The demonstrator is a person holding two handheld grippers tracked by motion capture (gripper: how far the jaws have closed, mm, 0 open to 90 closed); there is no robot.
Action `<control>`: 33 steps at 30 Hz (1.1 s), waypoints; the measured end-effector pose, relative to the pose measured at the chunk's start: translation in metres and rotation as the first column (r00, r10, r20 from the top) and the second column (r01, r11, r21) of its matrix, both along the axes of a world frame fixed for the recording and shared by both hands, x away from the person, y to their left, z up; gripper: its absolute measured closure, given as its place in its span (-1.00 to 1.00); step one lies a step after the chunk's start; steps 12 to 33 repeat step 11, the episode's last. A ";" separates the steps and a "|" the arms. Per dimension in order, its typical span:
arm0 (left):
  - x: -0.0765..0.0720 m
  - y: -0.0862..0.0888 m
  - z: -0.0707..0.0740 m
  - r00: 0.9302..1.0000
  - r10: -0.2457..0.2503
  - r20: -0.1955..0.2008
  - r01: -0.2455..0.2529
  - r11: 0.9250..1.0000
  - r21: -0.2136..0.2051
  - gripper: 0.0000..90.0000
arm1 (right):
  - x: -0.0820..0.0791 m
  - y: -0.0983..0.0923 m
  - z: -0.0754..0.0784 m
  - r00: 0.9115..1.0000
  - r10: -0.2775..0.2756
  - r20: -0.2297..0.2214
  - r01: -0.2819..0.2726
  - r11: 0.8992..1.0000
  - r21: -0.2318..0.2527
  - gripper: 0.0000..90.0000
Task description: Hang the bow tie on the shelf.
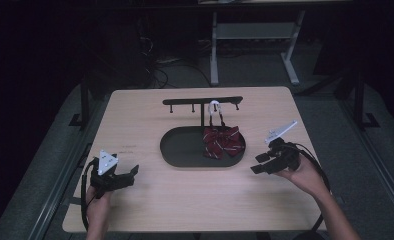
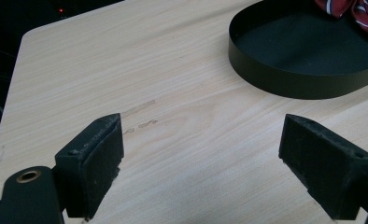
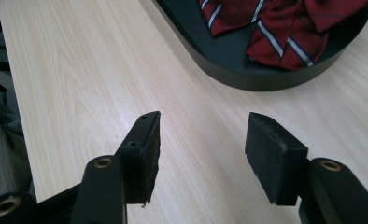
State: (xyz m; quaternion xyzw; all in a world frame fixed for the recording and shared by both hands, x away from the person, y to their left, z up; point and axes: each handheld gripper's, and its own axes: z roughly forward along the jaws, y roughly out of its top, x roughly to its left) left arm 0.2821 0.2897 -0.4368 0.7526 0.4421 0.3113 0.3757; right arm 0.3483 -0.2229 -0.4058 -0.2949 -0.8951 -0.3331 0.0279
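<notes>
Striped bow tie [image 1: 223, 141] lies in the tray's [image 1: 182, 155] right end, hung by its strap; right gripper [image 1: 259, 163], jaws open, sits nearer than open left gripper [image 1: 133, 171]

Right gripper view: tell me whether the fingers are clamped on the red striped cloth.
No. The right gripper fingers stand apart over bare table, short of the red striped cloth.
</notes>
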 end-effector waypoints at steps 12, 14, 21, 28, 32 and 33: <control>0.001 -0.001 -0.001 1.000 -0.004 0.001 0.004 1.000 0.002 -0.70 | -0.015 -0.009 -0.013 1.000 -0.016 0.009 0.016 1.000 0.008 -0.01; 0.001 -0.001 -0.001 1.000 -0.004 0.001 0.004 1.000 0.002 -0.70 | -0.015 -0.009 -0.013 1.000 -0.016 0.009 0.016 1.000 0.008 -0.01; 0.001 -0.001 -0.001 1.000 -0.004 0.001 0.004 1.000 0.002 -0.70 | -0.015 -0.009 -0.013 1.000 -0.016 0.009 0.016 1.000 0.008 -0.01; 0.001 -0.001 -0.001 1.000 -0.004 0.001 0.004 1.000 0.002 -0.70 | -0.015 -0.009 -0.013 1.000 -0.016 0.009 0.016 1.000 0.008 -0.01; 0.001 -0.001 -0.001 1.000 -0.004 0.001 0.004 1.000 0.002 -0.70 | -0.015 -0.009 -0.013 1.000 -0.016 0.009 0.016 1.000 0.008 -0.01; 0.001 -0.001 -0.001 1.000 -0.004 0.001 0.004 1.000 0.002 -0.70 | -0.015 -0.009 -0.013 1.000 -0.016 0.009 0.016 1.000 0.008 -0.01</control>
